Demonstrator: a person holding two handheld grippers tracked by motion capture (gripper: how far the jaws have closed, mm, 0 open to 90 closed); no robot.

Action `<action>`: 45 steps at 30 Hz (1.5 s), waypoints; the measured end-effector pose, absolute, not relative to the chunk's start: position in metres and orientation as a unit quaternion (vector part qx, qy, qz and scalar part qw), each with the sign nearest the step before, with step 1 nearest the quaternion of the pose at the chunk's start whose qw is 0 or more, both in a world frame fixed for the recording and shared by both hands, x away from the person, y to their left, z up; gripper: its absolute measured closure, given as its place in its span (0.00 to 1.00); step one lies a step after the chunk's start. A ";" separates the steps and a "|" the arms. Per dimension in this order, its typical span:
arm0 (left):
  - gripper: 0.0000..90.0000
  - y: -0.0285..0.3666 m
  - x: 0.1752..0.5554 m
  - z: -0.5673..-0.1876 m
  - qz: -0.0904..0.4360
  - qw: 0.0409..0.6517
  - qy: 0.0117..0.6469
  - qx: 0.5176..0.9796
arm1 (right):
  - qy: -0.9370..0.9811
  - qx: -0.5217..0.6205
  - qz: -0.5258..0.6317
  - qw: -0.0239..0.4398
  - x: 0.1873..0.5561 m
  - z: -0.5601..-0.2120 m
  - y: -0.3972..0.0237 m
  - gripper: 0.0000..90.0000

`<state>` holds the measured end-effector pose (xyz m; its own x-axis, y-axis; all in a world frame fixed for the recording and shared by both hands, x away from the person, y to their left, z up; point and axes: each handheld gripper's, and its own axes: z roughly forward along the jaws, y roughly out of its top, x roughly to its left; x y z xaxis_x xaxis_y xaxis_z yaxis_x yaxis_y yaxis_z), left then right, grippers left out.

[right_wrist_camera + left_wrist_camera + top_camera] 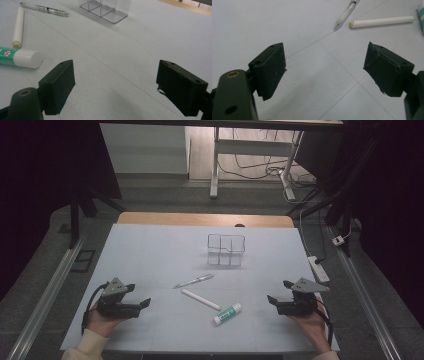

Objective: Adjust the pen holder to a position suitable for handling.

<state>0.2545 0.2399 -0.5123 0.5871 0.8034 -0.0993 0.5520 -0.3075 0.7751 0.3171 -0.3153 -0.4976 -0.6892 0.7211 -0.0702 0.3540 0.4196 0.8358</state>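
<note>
- The left claw (141,296) rests near the counter's (150,250) close edge, at about 8 o'clock from the middle. Its jaws stand wide apart with nothing between them, so it has let go of everything.
- The right claw (278,291) sits at about 4 o'clock, held in a hand (311,326). Its jaws are also spread wide and empty.
- Both claws point in toward the middle. I think they wait there so each can reach the things easily.
- Three long things lie flat between the claws: a clear pen (194,280), a white stick (200,299) like chalk, and a glue stick (227,313) with a green label.
- The glue stick lies nearest the right claw, at about 9 o'clock from it. The pen and white stick lie at about 2 o'clock from the left claw.
- None of the three touch each other. That leaves room for jaws to slip around one at a time.
- A clear box (226,249) with little walls inside stands upright past them, at 12 o'clock. It is open on top and empty, so it looks ready for the things to go in.
</note>
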 end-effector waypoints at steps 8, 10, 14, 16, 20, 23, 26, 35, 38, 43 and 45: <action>0.20 0.239 0.255 -0.514 0.154 0.400 0.425 0.797 | 0.816 0.334 0.425 0.205 0.317 -0.497 -0.316 0.21; 0.20 0.240 0.255 -0.513 0.155 0.401 0.425 0.797 | 0.815 0.335 0.426 0.203 0.318 -0.497 -0.316 0.22; 0.20 0.240 0.255 -0.512 0.155 0.402 0.425 0.796 | 0.813 0.338 0.428 0.204 0.318 -0.497 -0.317 0.22; 0.20 0.239 0.254 -0.512 0.156 0.402 0.423 0.797 | 0.813 0.339 0.427 0.205 0.317 -0.495 -0.317 0.23; 0.20 0.239 0.254 -0.511 0.157 0.402 0.421 0.798 | 0.809 0.342 0.433 0.206 0.317 -0.493 -0.318 0.24; 0.20 0.240 0.254 -0.512 0.158 0.401 0.421 0.798 | 0.808 0.344 0.433 0.204 0.318 -0.493 -0.317 0.24; 0.20 0.240 0.254 -0.512 0.158 0.401 0.421 0.799 | 0.811 0.342 0.430 0.200 0.319 -0.495 -0.316 0.24; 0.20 0.238 0.254 -0.512 0.156 0.398 0.417 0.802 | 0.813 0.343 0.427 0.197 0.323 -0.494 -0.312 0.24; 0.20 0.238 0.254 -0.512 0.156 0.397 0.417 0.803 | 0.815 0.339 0.426 0.198 0.324 -0.491 -0.309 0.25; 0.20 0.238 0.255 -0.513 0.155 0.397 0.417 0.803 | 0.821 0.326 0.429 0.189 0.323 -0.485 -0.302 0.27; 0.20 0.238 0.255 -0.513 0.154 0.396 0.417 0.803 | 0.826 0.320 0.424 0.188 0.323 -0.482 -0.299 0.27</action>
